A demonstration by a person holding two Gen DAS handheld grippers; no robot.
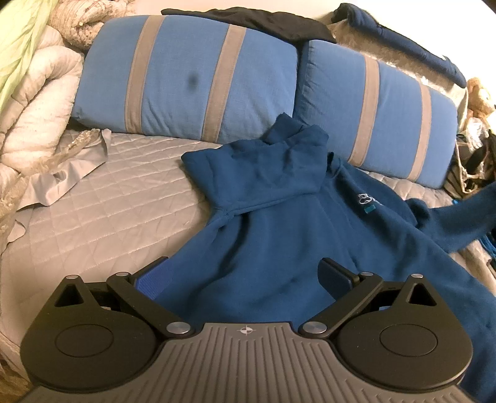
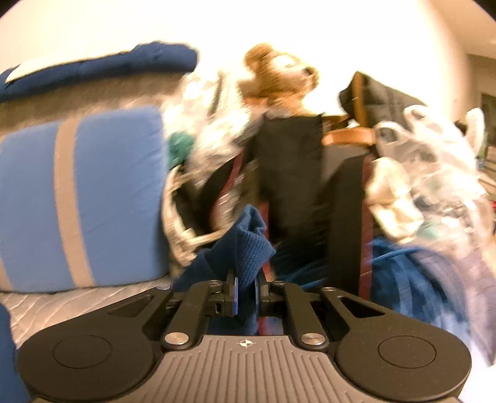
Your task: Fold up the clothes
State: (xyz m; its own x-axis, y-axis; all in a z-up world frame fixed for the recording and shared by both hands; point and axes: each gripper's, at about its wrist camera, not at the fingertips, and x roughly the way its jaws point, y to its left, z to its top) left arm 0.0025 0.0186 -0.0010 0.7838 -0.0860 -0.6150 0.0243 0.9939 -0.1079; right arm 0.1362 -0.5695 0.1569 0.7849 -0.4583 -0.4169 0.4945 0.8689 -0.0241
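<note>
A dark blue hoodie (image 1: pixel 279 223) lies spread on the grey quilted bed (image 1: pixel 102 204), its hood toward the pillows and a small white logo on the chest. My left gripper (image 1: pixel 245 272) is open, its jaws wide apart just above the hoodie's lower body. One sleeve (image 1: pixel 458 214) is lifted off to the right. My right gripper (image 2: pixel 246 291) is shut on the ribbed blue cuff (image 2: pixel 248 245) of that sleeve and holds it up; this view is blurred.
Two blue pillows with grey stripes (image 1: pixel 186 80) (image 1: pixel 381 114) line the bed's back. A rolled white duvet (image 1: pixel 34 102) is at the left. Dark clothes (image 1: pixel 248 21) lie behind the pillows. A teddy bear (image 2: pixel 279 74), bags and plastic wrap (image 2: pixel 418 173) are piled at the right.
</note>
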